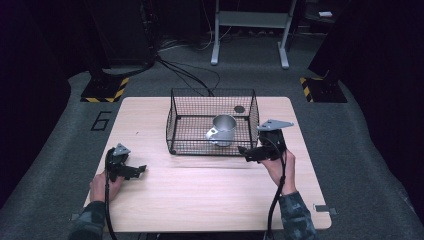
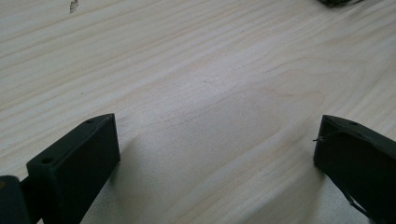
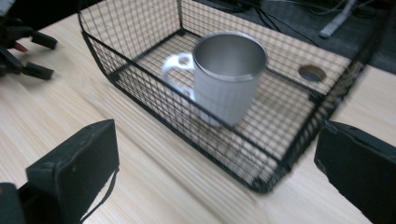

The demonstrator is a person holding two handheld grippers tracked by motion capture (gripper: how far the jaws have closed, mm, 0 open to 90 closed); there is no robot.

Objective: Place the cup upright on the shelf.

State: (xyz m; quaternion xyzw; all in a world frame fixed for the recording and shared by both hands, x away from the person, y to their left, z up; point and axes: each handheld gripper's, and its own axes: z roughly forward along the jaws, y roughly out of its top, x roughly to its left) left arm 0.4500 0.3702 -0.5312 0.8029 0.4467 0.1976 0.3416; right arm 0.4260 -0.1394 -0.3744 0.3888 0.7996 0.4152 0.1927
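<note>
Wood table point(image 1: 200, 190), wire basket point(image 1: 212, 100), grey carpet floor point(image 1: 375, 165), dark room

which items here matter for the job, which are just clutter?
In play:
metal mug, upright inside the basket
black wire basket on the table
right claw, open, facing the basket's near side

Lying about:
left claw, open over bare table
floor cables
grey stand behind the table

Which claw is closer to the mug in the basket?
The right claw, beside the wire basket holding the metal mug. The left claw sits apart, over bare table.
</note>
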